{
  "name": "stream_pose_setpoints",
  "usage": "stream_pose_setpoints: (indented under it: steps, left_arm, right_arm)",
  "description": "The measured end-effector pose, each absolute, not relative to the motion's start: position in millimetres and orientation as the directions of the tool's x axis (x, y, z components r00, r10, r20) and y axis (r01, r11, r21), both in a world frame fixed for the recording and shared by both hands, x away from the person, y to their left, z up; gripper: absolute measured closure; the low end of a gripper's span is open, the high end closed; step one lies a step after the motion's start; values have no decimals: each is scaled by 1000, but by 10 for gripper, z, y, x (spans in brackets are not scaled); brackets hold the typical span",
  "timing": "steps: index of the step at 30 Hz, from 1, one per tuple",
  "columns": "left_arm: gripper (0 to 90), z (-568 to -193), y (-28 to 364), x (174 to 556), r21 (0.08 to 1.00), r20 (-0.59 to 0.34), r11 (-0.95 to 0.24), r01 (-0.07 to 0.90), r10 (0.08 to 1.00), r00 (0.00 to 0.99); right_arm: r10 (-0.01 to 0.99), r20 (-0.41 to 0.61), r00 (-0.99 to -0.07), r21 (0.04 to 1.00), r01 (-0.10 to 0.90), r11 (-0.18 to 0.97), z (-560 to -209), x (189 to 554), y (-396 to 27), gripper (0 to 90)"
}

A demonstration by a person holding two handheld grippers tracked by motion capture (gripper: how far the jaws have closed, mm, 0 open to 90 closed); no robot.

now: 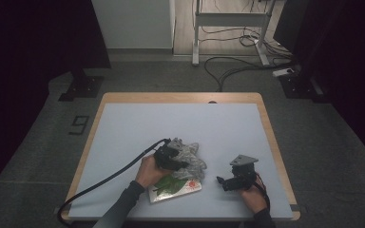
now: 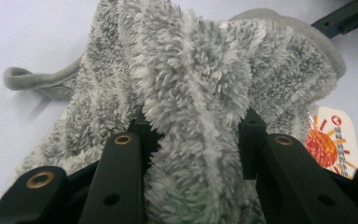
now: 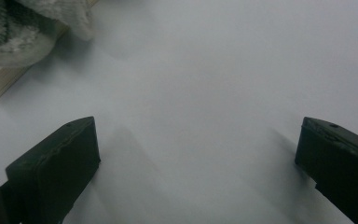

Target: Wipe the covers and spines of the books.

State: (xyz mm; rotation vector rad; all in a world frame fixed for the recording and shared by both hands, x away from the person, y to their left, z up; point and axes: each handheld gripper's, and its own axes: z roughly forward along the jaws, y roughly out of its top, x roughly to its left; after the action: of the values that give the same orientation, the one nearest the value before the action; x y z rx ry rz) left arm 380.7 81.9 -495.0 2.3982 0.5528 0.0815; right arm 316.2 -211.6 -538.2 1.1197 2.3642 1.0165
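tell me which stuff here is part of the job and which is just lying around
In the job:
- grey fluffy towel, pinched between the left gripper's jaws
- packet with leaf picture, partly under the towel
- right gripper, jaws open, over bare mat

Lying about:
- cables on the floor
- metal frame legs beyond the table

Fluffy cloth, matt surfaces
Grey towel point(image 2: 200, 79) is shaggy plush; table point(image 1: 180, 97) edge bare wood; packet point(image 1: 178, 187) glossy; gripper point(image 2: 193, 135) matt black plastic.
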Motion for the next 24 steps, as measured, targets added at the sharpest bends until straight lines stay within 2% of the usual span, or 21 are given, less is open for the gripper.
stream_pose_setpoints:
  steps: [5,10,24]
  left_arm:
    - [626,-4935,649,3811,611,-47,-716,338,393,918]
    - [626,-4973,616,3829,634,-89,-686,357,394,915]
    - [625,-4988,548,3589,639,-114,-701,317,321,940]
  right_arm:
    - [773,5,-634,725,535,434,-5382,3162,-2115,0]
    - [773,4,-634,725,535,435,-5382,3162,-2115,0]
    - [772,3,-635,725,534,436,-5381,3160,-2115,0]
